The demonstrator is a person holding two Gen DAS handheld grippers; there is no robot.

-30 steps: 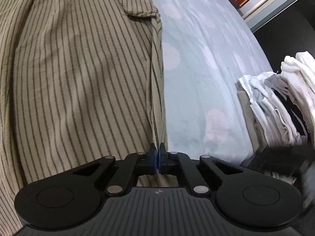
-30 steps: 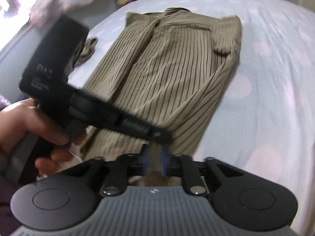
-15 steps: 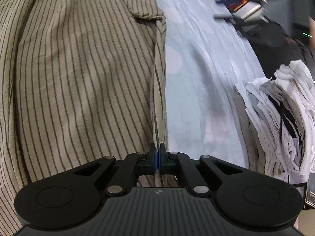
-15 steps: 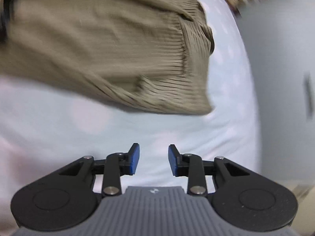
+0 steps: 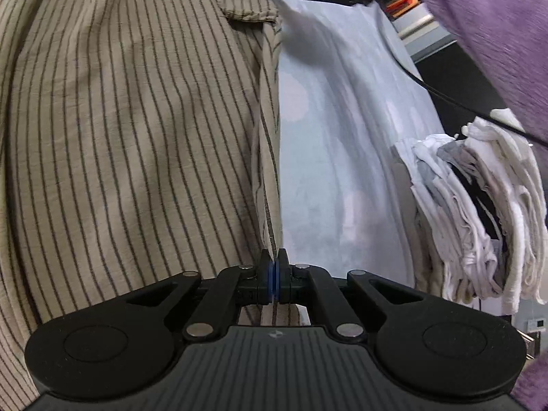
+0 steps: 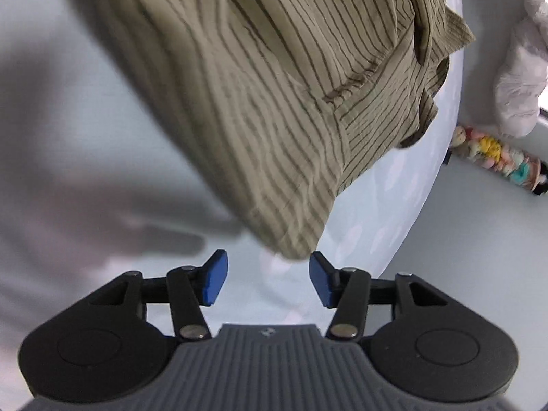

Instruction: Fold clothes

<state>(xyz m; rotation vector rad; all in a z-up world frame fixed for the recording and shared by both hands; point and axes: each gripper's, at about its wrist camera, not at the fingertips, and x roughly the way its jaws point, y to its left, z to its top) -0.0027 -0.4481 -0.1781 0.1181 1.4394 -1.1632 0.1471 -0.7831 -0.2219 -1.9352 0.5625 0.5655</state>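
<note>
A tan shirt with thin dark stripes (image 5: 130, 130) lies spread on a pale blue sheet with faint round spots (image 5: 342, 144). My left gripper (image 5: 274, 275) is shut on the shirt's near right edge, which stands up in a taut fold from the blue pads. In the right wrist view the same shirt (image 6: 274, 85) fills the upper half, one corner of it hanging just ahead of my right gripper (image 6: 268, 282). Its jaws are opening, the blue pads (image 6: 215, 279) are apart, and the corner is not between them. At the top of the left wrist view the right gripper shows as a dark blur.
A stack of folded white and grey clothes (image 5: 479, 212) sits at the sheet's right edge. A purple sleeve (image 5: 486, 24) and a black cable (image 5: 445, 94) cross the upper right. Beyond the bed's far edge are a white plush shape (image 6: 520, 68) and colourful small toys (image 6: 496, 157).
My right gripper has swung away from the left one and rolled over to the shirt's far corner, its jaws spreading wider. The left gripper keeps its grip; a purple sleeve has come into its view.
</note>
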